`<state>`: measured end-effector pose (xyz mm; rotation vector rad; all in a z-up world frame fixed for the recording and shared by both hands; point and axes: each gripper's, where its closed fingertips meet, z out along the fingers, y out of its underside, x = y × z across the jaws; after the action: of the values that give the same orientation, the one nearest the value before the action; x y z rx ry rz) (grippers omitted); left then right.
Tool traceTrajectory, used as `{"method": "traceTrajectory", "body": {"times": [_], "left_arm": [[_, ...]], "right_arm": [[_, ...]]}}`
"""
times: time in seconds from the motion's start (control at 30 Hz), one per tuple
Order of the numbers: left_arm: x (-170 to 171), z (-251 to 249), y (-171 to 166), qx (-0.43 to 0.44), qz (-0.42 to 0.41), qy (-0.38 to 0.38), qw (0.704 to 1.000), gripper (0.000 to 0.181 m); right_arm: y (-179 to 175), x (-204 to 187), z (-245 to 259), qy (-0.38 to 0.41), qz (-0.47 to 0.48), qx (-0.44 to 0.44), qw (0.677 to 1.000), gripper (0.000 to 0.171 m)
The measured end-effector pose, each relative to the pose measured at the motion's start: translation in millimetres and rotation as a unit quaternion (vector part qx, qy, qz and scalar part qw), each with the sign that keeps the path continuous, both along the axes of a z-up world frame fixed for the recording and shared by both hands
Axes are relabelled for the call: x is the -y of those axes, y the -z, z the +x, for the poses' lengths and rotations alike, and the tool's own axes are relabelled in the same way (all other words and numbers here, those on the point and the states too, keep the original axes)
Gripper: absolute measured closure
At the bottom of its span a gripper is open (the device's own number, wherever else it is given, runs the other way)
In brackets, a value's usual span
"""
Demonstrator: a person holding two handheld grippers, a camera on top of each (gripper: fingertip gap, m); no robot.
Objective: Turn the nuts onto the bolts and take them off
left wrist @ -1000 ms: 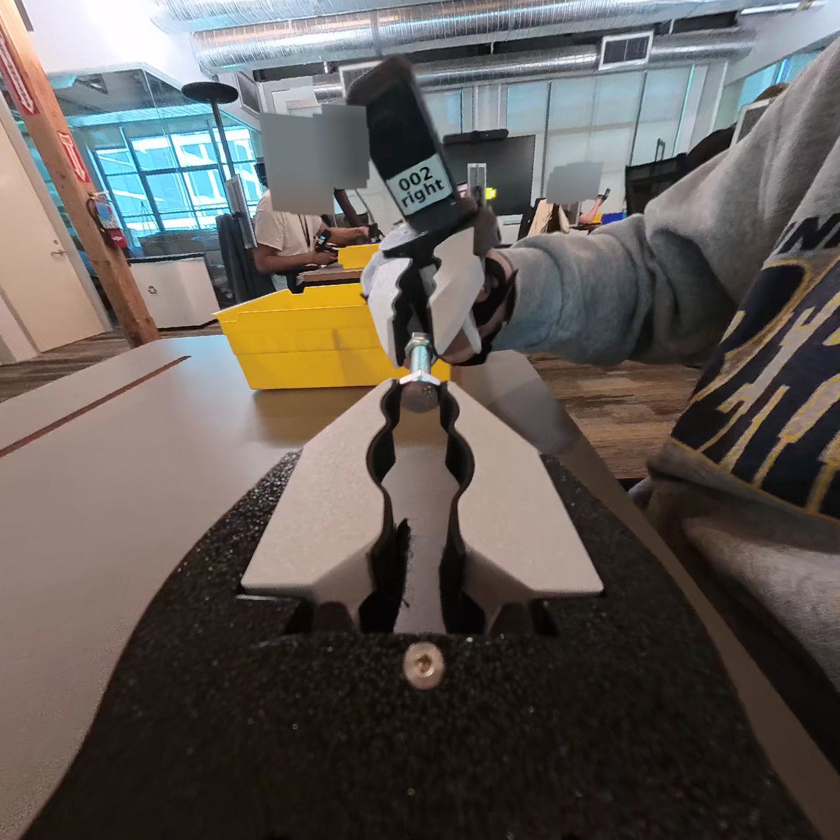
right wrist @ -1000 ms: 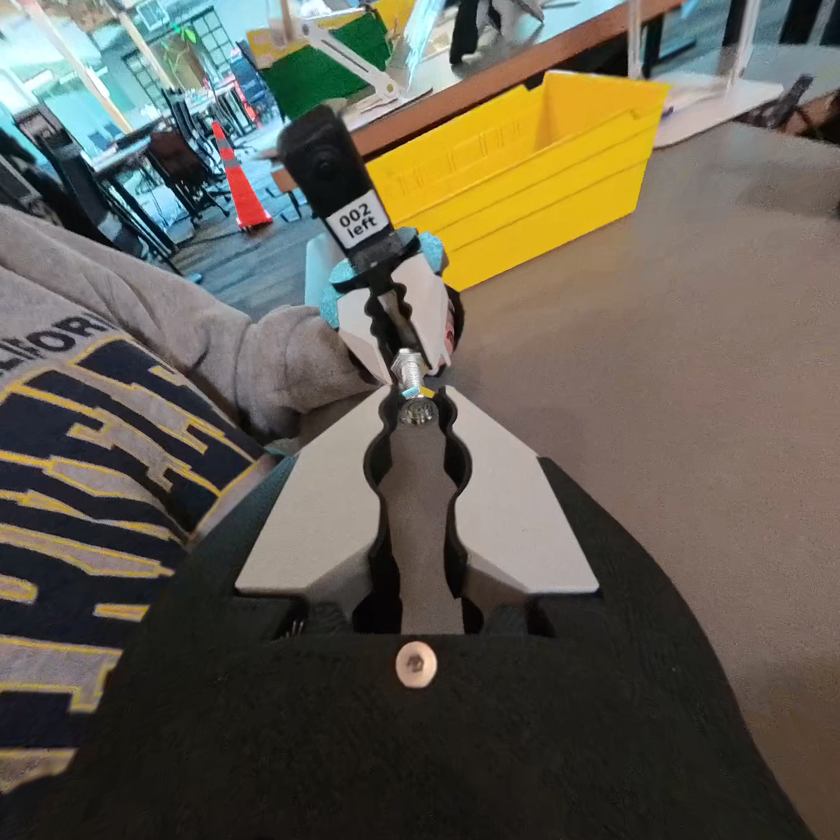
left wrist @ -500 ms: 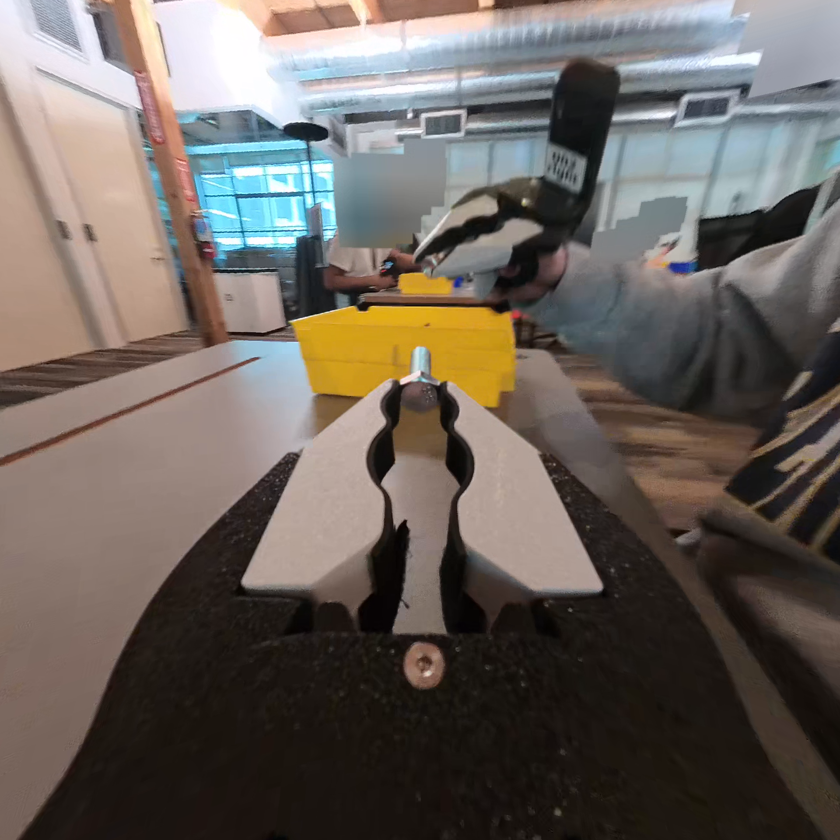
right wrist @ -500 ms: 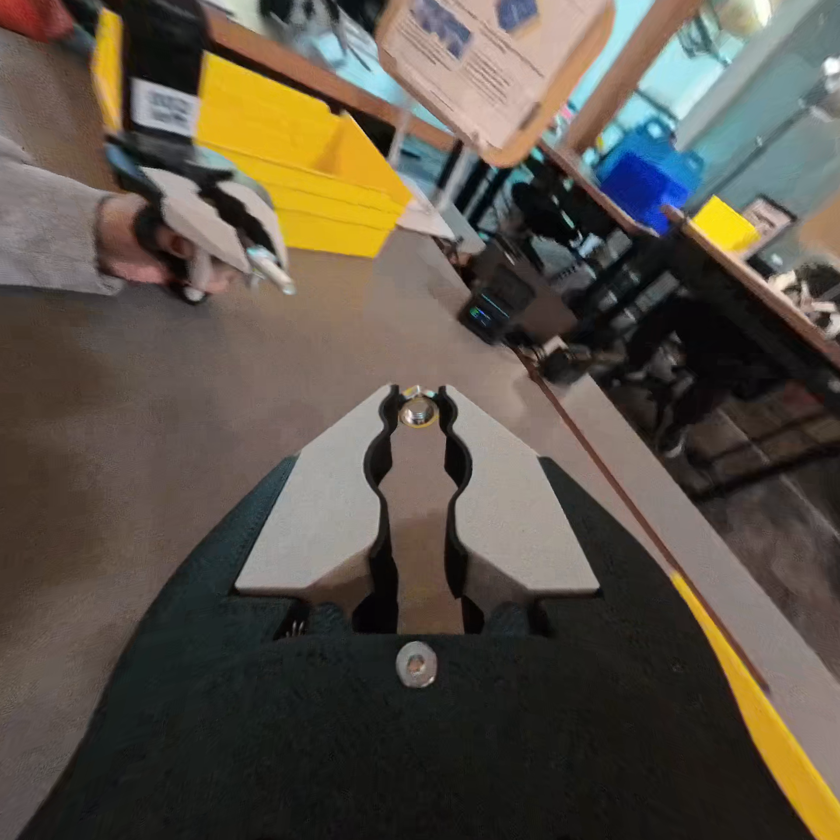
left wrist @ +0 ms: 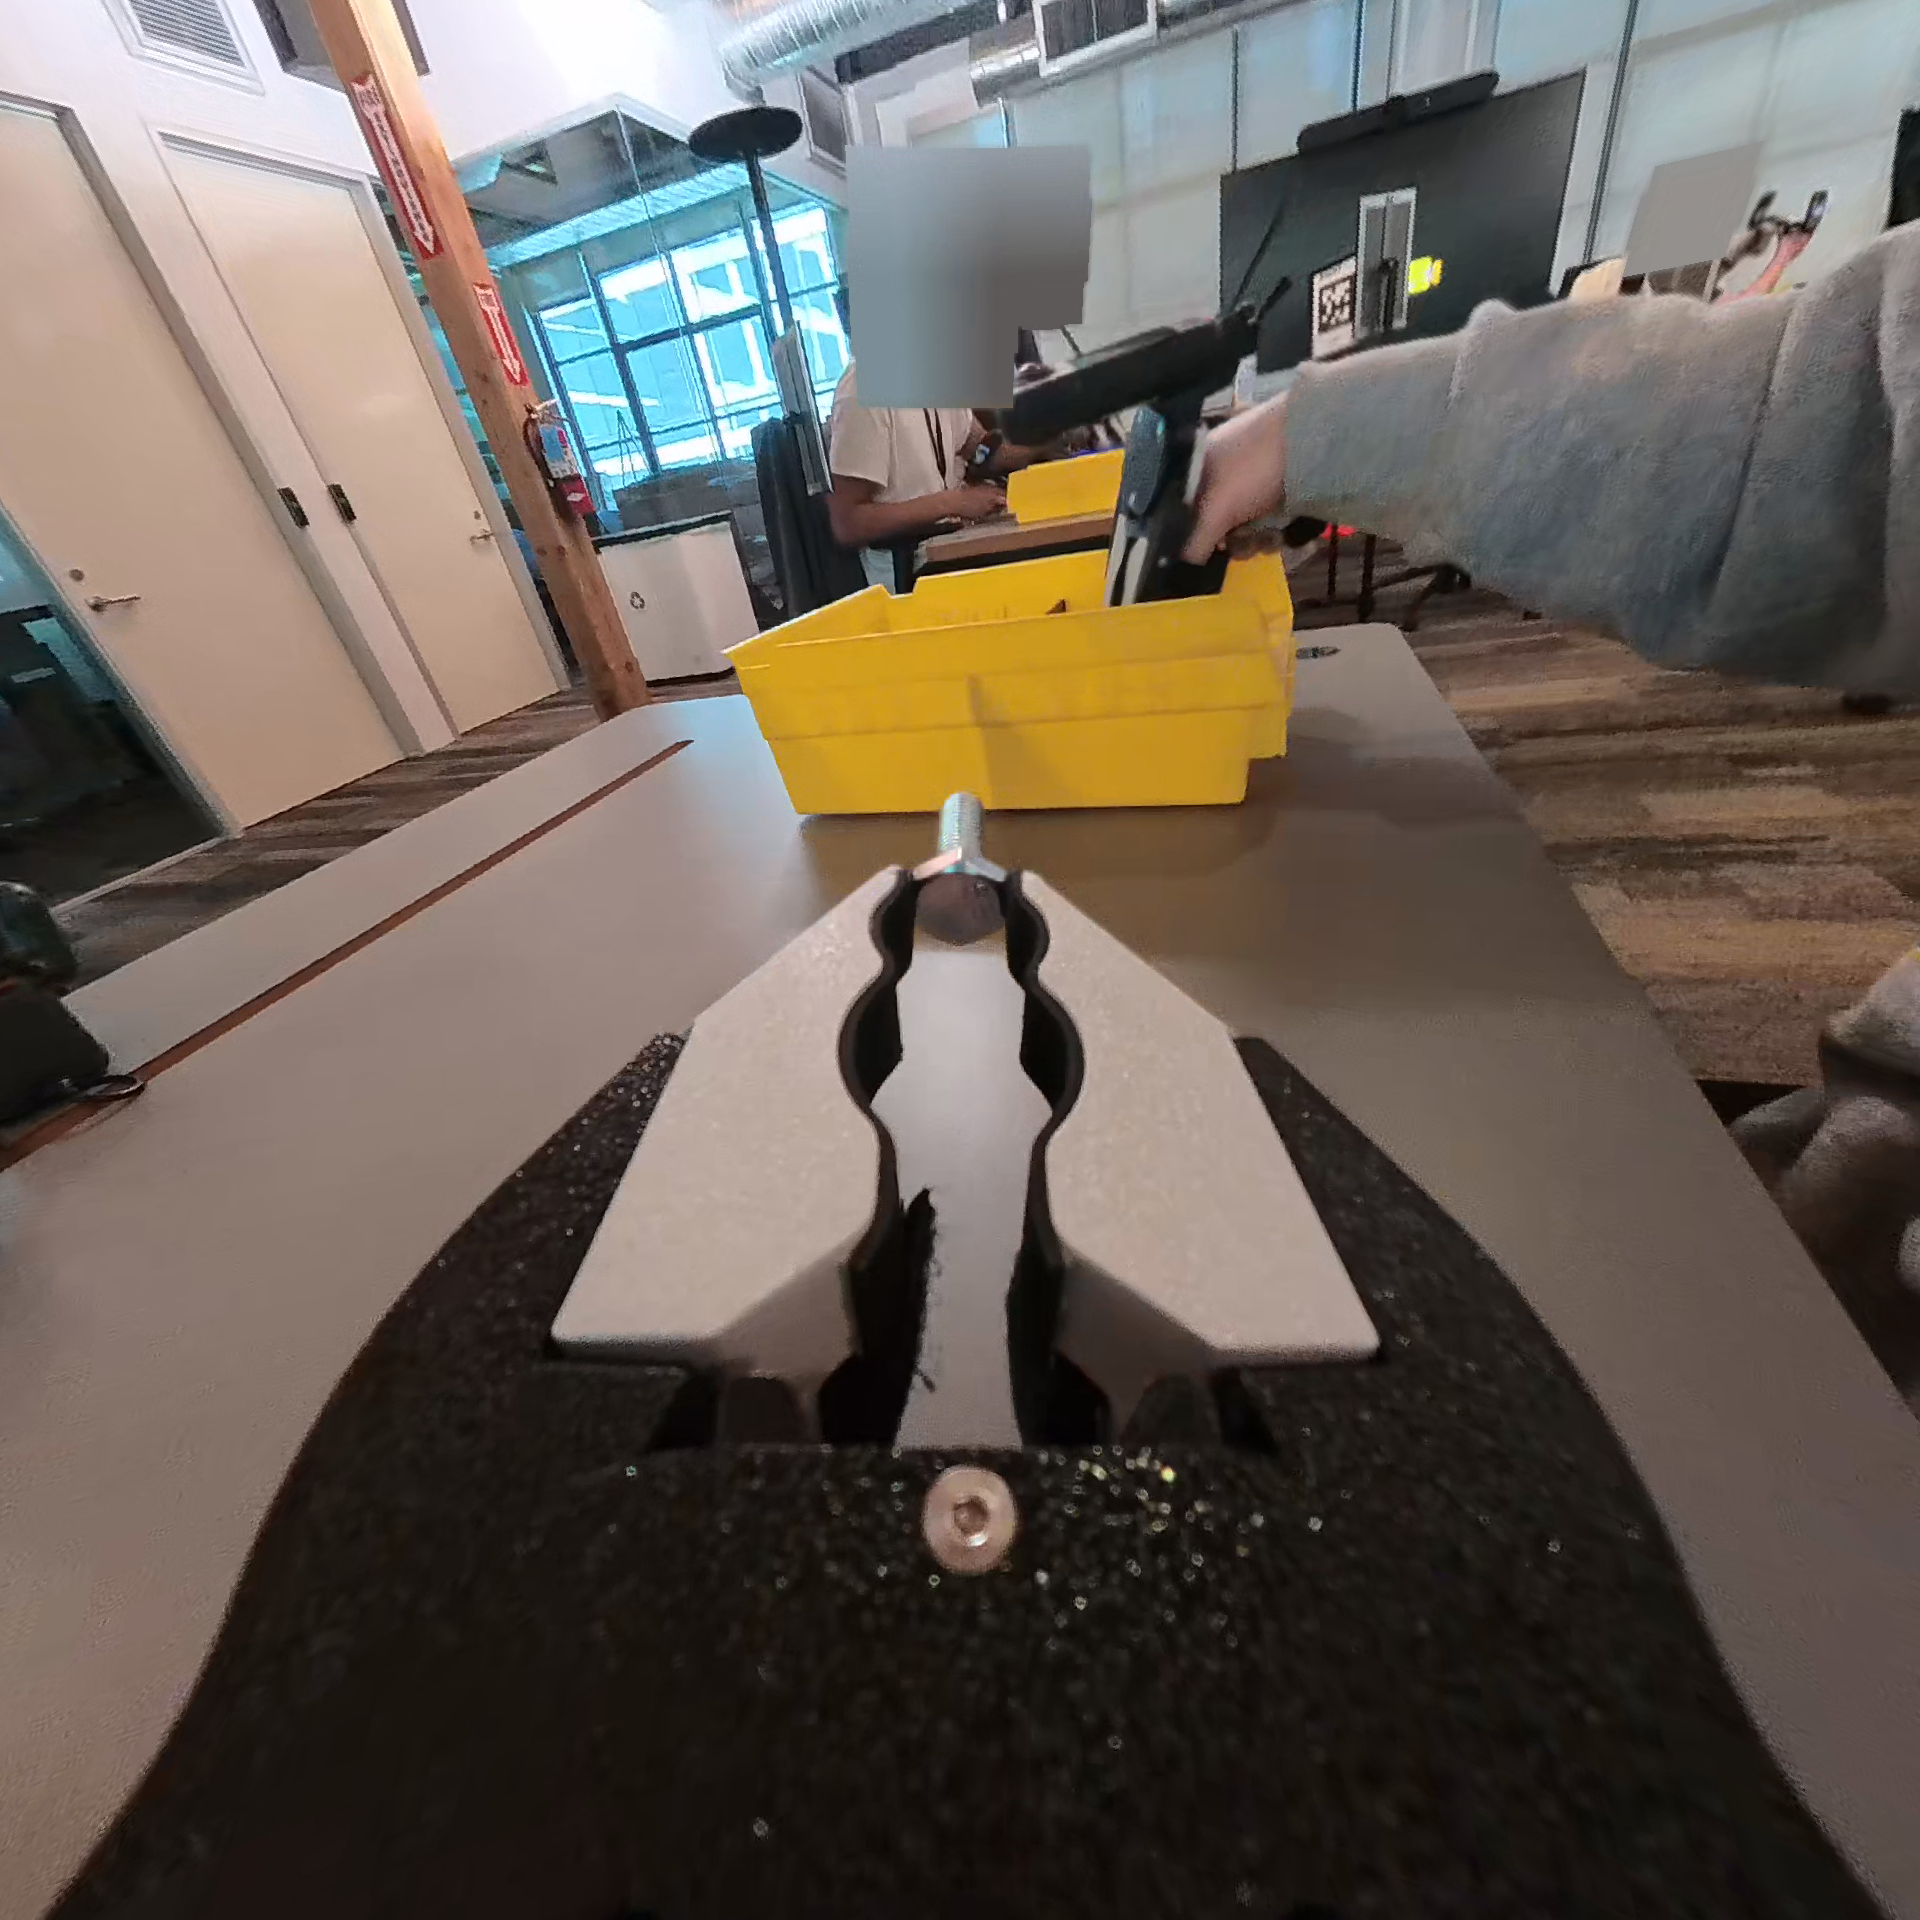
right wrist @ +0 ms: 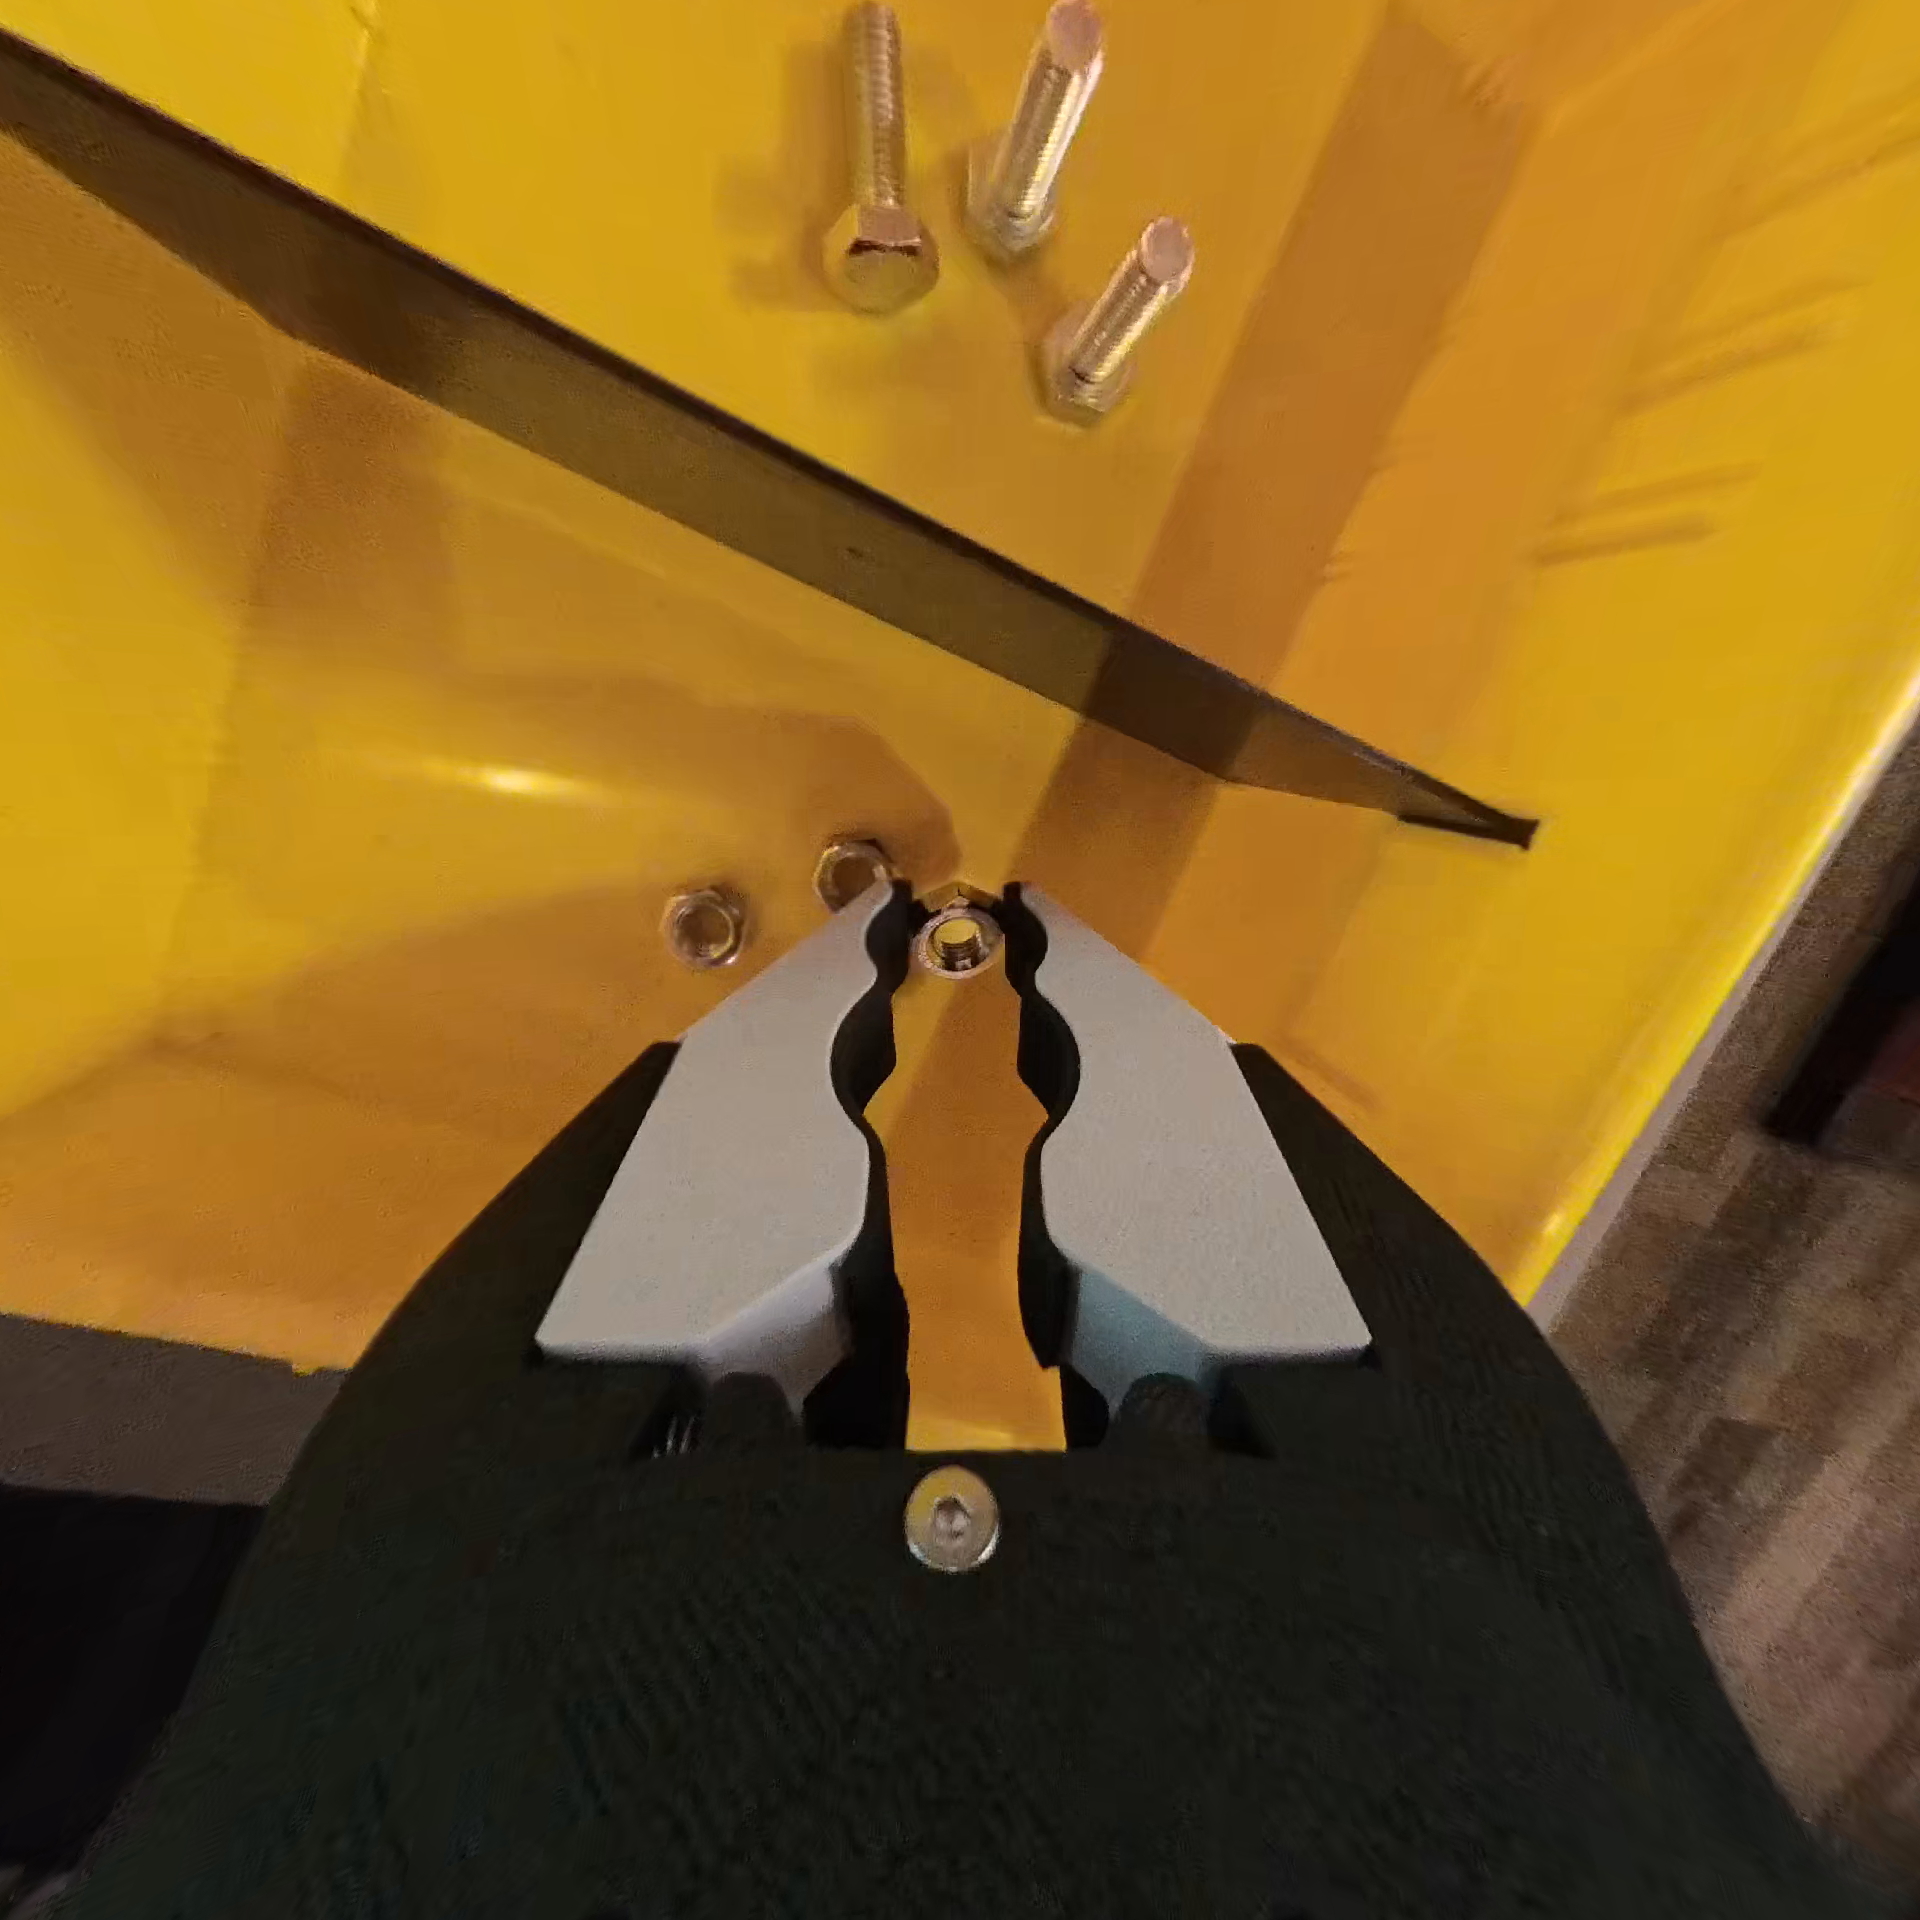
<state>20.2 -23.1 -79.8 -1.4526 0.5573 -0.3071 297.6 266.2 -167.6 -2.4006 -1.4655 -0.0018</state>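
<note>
My left gripper (left wrist: 958,896) is shut on the hex head of a silver bolt (left wrist: 958,831). The threaded shank points forward, above the grey table (left wrist: 416,1018). My right gripper (right wrist: 954,902) is shut on a small nut (right wrist: 954,943) at its fingertips and hangs inside the yellow bin (right wrist: 312,644), low over its floor. In the left wrist view the right gripper (left wrist: 1153,540) reaches down into the yellow bin (left wrist: 1018,717), held by a hand in a grey sleeve. Two loose nuts (right wrist: 704,928) lie just left of the held one.
A black divider (right wrist: 727,488) splits the bin. Three bolts (right wrist: 883,208) lie in the compartment beyond it. A person sits at a far desk (left wrist: 904,468). A black object (left wrist: 42,1029) sits at the table's left edge. The floor (left wrist: 1714,883) lies to the right.
The right gripper pulled the nut off the bolt, swung away and moved down into the yellow bin. The left gripper still holds the bolt, now bare, and has lowered a little.
</note>
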Motion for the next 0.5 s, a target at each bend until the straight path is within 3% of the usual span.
{"method": "traceTrajectory", "body": {"times": [0.1,0.17,0.23,0.3,0.37,0.5], "left_arm": [[0.0,3.4,0.6,-0.008,0.003,0.001,1.000,0.167],[0.4,4.1,-2.0,-0.018,0.016,-0.005,1.000,0.167],[1.2,4.8,-5.7,-0.035,0.035,-0.017,0.999,0.167],[3.5,6.4,-12.9,-0.057,0.067,-0.034,0.996,0.166],[5.2,4.7,-21.0,-0.087,0.106,-0.072,0.988,0.167],[10.9,4.9,-33.7,-0.144,0.172,-0.133,0.965,0.166]], "right_arm": [[-9.2,-4.4,0.8,0.033,0.021,-0.017,0.999,0.132],[-41.2,1.4,-17.3,0.030,0.083,-0.078,0.993,0.137],[-76.0,30.8,-53.7,-0.003,0.115,-0.170,0.979,0.141],[-109.3,90.2,-113.1,-0.092,0.111,-0.307,0.941,0.146],[-134.8,164.6,-168.5,-0.164,0.052,-0.448,0.877,0.146],[-141.4,259.5,-232.6,-0.177,-0.078,-0.603,0.774,0.141]]}}
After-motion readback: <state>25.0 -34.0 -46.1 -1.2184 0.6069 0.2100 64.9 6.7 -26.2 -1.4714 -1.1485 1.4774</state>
